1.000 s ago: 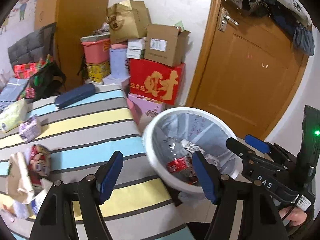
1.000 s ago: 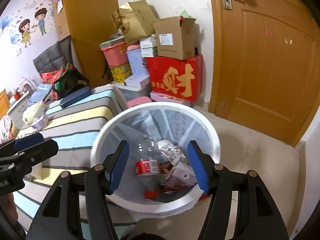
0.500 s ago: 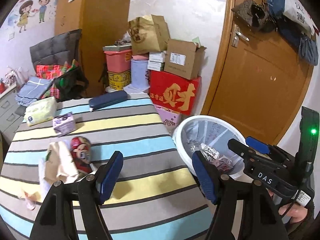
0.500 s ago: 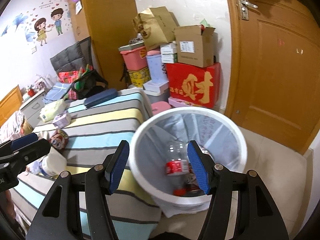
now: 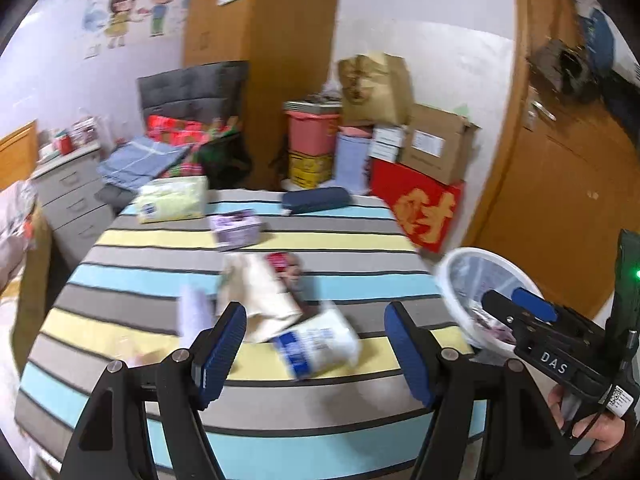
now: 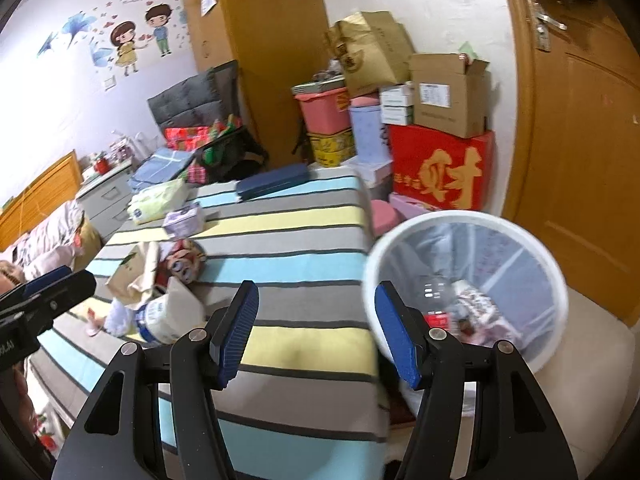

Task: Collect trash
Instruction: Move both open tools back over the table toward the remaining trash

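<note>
White roll (image 5: 318,342) and paper bag (image 5: 262,300) lay on the striped surface (image 5: 320,392) just ahead of the left fingers (image 5: 314,350), wide open and empty; the right fingers (image 6: 316,328), likewise empty, hung nearer the bin (image 6: 554,280).

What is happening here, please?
A person is collecting trash with a gripper in each hand. Both the left gripper and the right gripper are open and empty. A white bin beside the striped table already holds a bottle and wrappers. A paper bag and a white packet still lie on the table.
</note>
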Demonstrator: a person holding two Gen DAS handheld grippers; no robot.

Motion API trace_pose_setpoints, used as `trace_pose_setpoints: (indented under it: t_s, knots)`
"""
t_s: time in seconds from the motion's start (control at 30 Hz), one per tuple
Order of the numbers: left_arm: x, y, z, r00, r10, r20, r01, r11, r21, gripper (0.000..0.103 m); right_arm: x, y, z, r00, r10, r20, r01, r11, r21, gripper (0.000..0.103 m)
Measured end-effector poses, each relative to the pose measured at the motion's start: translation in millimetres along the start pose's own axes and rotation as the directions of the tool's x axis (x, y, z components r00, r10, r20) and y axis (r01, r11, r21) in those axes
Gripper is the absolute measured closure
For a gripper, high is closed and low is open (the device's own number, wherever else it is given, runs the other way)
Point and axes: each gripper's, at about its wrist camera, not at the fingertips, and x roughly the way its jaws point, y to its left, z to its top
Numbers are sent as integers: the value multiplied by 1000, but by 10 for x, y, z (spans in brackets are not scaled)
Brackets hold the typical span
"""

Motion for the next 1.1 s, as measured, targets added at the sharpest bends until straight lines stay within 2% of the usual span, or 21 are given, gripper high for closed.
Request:
trace_pose_setpoints:
  t_s: [0.23, 0.53, 0.7, 0.87, 1.0, 1.1]
  knots:
    - [-119, 547, -60, 997, 77, 4, -76, 994, -80, 32, 131, 300, -26, 998, 53, -33, -54, 998, -38, 41]
    - [-107, 1126, -243, 986, 159, -42, -164, 975, -153, 32, 274, 699, -127, 990, 111, -87, -118, 990, -74, 41]
    - [-45, 1336, -354, 984, 167, -70, -177, 967, -182, 32, 233, 813, -288, 980, 168, -104, -167, 986, 17, 41]
    - [57, 1535, -470, 982, 156, -105, -175, 961, -214, 32, 383, 1012, -369, 965, 214, -150, -213, 977, 19, 41]
    - [133, 1662, -526, 979, 156, -130, -183, 956, -229, 32, 577, 1003, -290, 968, 185, -169, -177, 982, 61, 41]
    - [179, 1752, -573, 979, 147, -143, -179, 953, -246, 32, 629, 1053, -207, 980, 140, -144, -138, 990, 25, 41]
